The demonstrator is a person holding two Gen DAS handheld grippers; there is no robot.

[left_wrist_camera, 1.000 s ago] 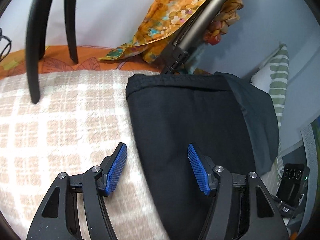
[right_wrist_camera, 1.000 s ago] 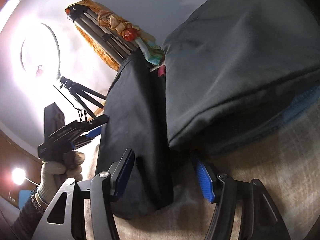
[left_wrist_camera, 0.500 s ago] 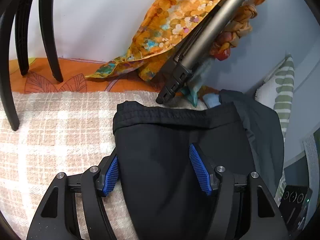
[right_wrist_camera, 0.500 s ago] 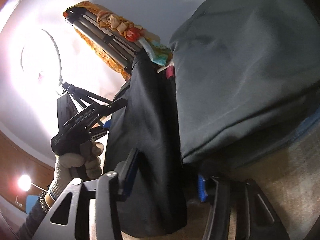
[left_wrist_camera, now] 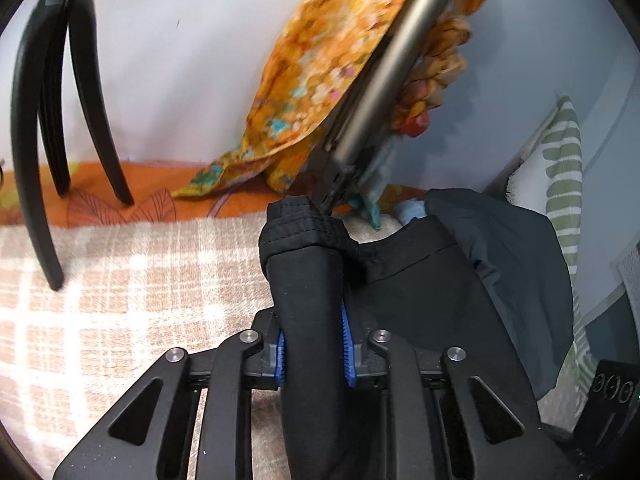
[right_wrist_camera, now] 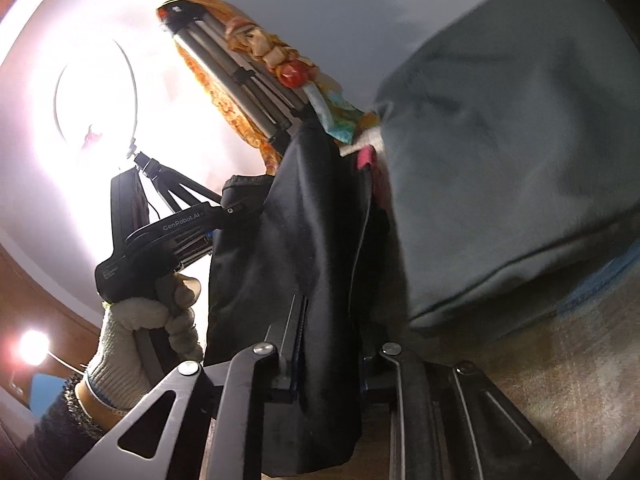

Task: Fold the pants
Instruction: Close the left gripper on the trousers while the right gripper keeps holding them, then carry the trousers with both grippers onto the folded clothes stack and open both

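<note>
The black pants (left_wrist_camera: 404, 300) lie on a checked beige blanket (left_wrist_camera: 120, 300), waistband toward the far wall. My left gripper (left_wrist_camera: 314, 348) is shut on a bunched fold of the pants at the waistband end, the blue pads pressing the cloth from both sides. In the right wrist view the black pants (right_wrist_camera: 288, 248) hang lifted between both grippers. My right gripper (right_wrist_camera: 328, 364) is shut on their lower edge. The left gripper (right_wrist_camera: 176, 232), held by a gloved hand, shows at the left.
A grey-green garment (left_wrist_camera: 516, 264) lies beside the pants at the right and fills the right wrist view (right_wrist_camera: 520, 160). A tripod (left_wrist_camera: 384, 80) draped with orange floral cloth (left_wrist_camera: 320, 80) leans at the back. Black stand legs (left_wrist_camera: 40, 120) stand at the left. A striped pillow (left_wrist_camera: 564, 168) is at the right.
Both grippers have closed on the black pants. The left one has bunched the waistband edge and raised it; the right one has clamped the lower edge.
</note>
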